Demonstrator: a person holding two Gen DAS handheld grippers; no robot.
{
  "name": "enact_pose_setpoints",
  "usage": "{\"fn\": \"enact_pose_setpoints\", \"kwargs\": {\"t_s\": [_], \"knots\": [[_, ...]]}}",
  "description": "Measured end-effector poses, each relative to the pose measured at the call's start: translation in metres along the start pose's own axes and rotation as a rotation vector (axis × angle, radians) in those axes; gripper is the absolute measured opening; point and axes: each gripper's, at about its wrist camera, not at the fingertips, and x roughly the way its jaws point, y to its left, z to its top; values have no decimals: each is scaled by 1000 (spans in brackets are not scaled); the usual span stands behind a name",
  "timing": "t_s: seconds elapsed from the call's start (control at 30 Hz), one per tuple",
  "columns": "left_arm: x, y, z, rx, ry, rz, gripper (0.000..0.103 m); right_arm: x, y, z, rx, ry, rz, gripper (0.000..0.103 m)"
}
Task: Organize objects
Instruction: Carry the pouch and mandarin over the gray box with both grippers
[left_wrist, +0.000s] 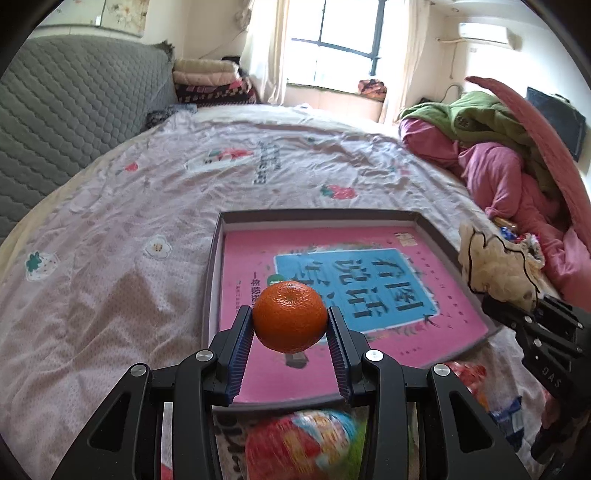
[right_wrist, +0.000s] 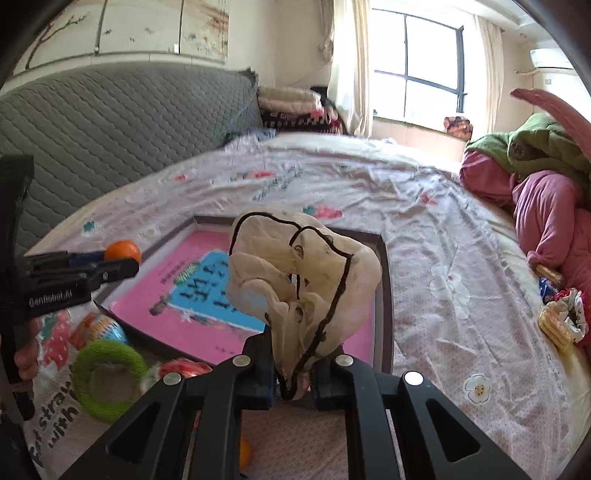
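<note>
My left gripper (left_wrist: 290, 311) is shut on a small orange (left_wrist: 290, 317) and holds it above the near edge of a shallow grey box (left_wrist: 317, 214). A pink book (left_wrist: 255, 258) with a blue panel lies in the box. My right gripper (right_wrist: 295, 365) is shut on a cream cloth piece with black edging (right_wrist: 306, 273), which bunches up above its jaws over the box's near right part (right_wrist: 384, 295). In the right wrist view the left gripper (right_wrist: 110, 266) and its orange (right_wrist: 123, 250) show at the left. The right gripper (left_wrist: 532, 321) and cloth (left_wrist: 495, 266) show at the right in the left wrist view.
All of this sits on a bed with a flowered sheet (left_wrist: 129, 258). Near the box's front corner lie a green fuzzy ring (right_wrist: 107, 376), a colourful ball (right_wrist: 107, 328) and a red packet (right_wrist: 184, 369). Pink and green bedding (right_wrist: 546, 206) is heaped at the right, and snack packs (right_wrist: 557, 321) lie beside it.
</note>
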Motion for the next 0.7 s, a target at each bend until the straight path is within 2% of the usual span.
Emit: {"fn": "enact_pose_setpoints", "kwargs": {"t_s": [0.3,0.47,0.7], "knots": [[37,15,3,-38,90,18,41,28,-12,-6,31,92,17,14],[45,18,2,-36,99,31,41,41,-9,-8,9,131,-21,14],[55,24,1,-56,133,31,41,48,-13,-11,37,169,-19,14]]}}
